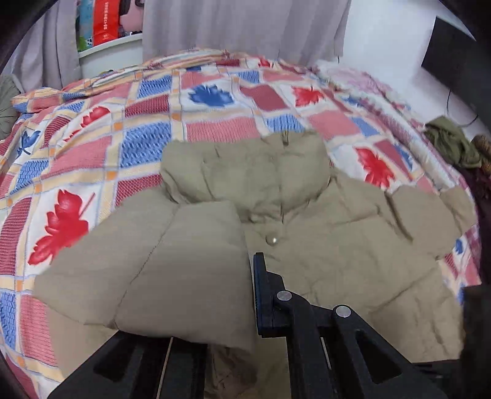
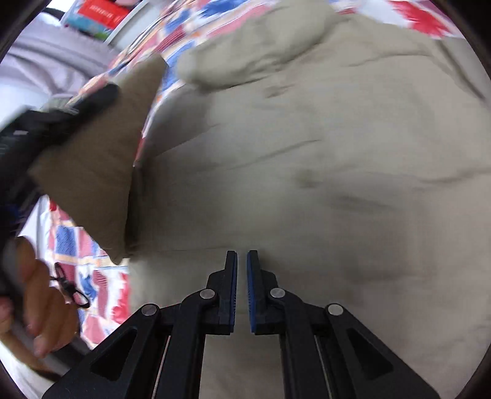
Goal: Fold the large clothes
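Note:
A khaki puffer jacket lies front-up on a bed, collar at the far end, a snap button on its front. My left gripper is shut on the jacket's left sleeve and holds it lifted over the jacket's body; the sleeve hides the left finger. In the right wrist view the same sleeve hangs from the left gripper at the left. My right gripper hovers close over the jacket's body, jaws nearly closed with a narrow gap and nothing between them.
The bed has a patchwork cover with red and blue leaves. Grey curtains and a white shelf with boxes stand behind. Olive clothes are piled at the right edge. A bare hand holds the left gripper.

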The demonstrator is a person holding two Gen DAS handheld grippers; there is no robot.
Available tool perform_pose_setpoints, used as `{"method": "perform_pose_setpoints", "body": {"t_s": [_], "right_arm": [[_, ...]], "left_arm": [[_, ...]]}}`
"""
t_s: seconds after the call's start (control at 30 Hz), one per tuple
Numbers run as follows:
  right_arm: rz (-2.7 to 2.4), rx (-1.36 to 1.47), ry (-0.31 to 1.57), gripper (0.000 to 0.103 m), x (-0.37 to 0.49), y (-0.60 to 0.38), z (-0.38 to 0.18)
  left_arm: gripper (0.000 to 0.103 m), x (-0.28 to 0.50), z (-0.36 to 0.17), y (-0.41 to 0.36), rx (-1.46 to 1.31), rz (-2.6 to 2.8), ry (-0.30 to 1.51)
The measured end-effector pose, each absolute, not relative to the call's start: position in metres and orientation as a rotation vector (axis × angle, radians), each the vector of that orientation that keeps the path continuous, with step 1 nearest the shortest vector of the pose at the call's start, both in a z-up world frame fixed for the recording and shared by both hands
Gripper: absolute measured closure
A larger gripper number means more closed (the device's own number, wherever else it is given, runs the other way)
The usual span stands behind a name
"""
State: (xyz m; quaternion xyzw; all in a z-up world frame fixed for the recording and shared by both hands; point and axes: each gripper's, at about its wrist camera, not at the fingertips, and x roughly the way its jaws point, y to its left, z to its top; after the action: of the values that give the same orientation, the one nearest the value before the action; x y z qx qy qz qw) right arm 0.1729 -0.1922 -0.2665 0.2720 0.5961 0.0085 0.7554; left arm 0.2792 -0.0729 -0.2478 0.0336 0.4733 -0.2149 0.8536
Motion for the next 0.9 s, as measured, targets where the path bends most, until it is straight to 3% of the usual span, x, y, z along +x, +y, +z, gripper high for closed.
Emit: {"method": "perform_pose_setpoints", "body": {"t_s": [0.2,0.23,0.27,0.3,0.33,0.37,0.6,0.67,0.7,0.73,0.9], "right_arm": [[-0.040,0.562,1.307,0.097,0.154,-0.237,-0.271],[-0.035,0.561,1.307,0.097,0.154,-0.240,-0.272],[-0.031,0.561,1.308,0.097,0.156,-0.240,-0.272],[-0.029,0.562,1.308,0.096,0.157,-0.240,-0.272],[-0.029,0.561,1.308,0.095,0.159,-0.239,-0.271],[-0.029,0.559,1.308,0.095,0.162,-0.246,-0.273],[-0.026,0.462,1.287,0.094,0.162,-0.253,-0.250],[-0.016,0.411,1.281,0.074,0.168,-0.246,-0.242],[-0.009,0.383,1.266,0.049,0.170,-0.241,-0.236],[0.004,0.354,1.240,0.033,0.171,-0.235,-0.229],[0.148,0.061,1.133,0.032,0.193,-0.165,-0.201]], "left_arm": [[0.092,0.256,-0.295,-0.089,0.131,-0.389,1.070],[0.084,0.256,-0.295,-0.089,0.140,-0.391,1.072],[0.061,0.254,-0.293,-0.089,0.142,-0.407,1.080],[0.045,0.253,-0.289,-0.088,0.135,-0.413,1.080],[0.021,0.253,-0.282,-0.083,0.126,-0.401,1.062],[0.017,0.251,-0.272,-0.077,0.114,-0.376,1.020],[0.017,0.236,-0.236,-0.031,0.042,-0.381,1.017],[0.017,0.231,-0.226,-0.006,0.027,-0.380,1.010],[0.017,0.230,-0.223,0.006,0.009,-0.389,1.014],[0.017,0.230,-0.220,0.025,-0.027,-0.391,1.017],[0.017,0.251,-0.232,0.116,-0.240,-0.229,1.058]]}}
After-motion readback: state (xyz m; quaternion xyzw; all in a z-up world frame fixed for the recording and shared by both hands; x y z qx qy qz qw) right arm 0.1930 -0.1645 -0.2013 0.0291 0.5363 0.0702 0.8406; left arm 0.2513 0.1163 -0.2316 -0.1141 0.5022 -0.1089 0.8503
